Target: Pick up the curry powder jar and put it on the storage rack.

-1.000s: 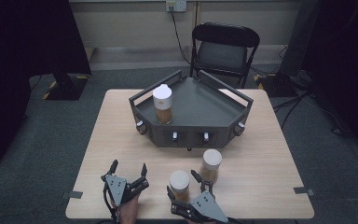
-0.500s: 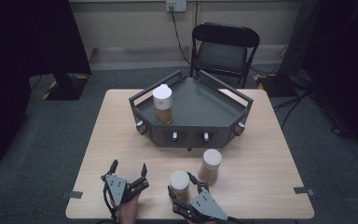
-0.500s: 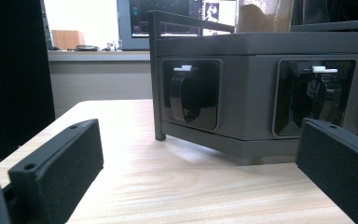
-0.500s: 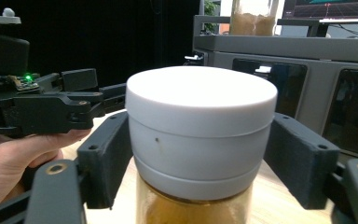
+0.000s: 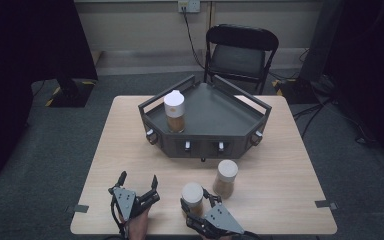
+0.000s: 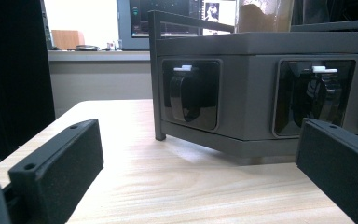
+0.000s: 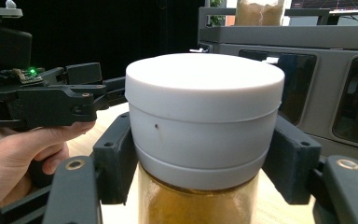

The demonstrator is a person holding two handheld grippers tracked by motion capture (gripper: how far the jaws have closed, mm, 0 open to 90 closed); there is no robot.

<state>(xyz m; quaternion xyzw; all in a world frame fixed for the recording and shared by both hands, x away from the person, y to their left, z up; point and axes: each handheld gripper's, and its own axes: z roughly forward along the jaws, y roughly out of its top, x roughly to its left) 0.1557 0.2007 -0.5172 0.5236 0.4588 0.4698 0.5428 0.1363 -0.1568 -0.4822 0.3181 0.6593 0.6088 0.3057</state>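
Pale wooden worktop [image 5: 130, 150], near edge: the right tool [image 5: 198, 202] has just closed its jaws on the white-lidded glass jar of brown powder [image 5: 192, 196], gripping high, at the lid. Lifted so, the jar could slip or swing into the second white-lidded jar [image 5: 226, 178] just beside it. The dark grey angular tray [image 5: 215, 112] stands beyond. The left tool [image 5: 139, 186] waits open, holding nothing.

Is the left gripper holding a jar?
No, the left gripper has its jaws wide apart with nothing between them, just bare table.
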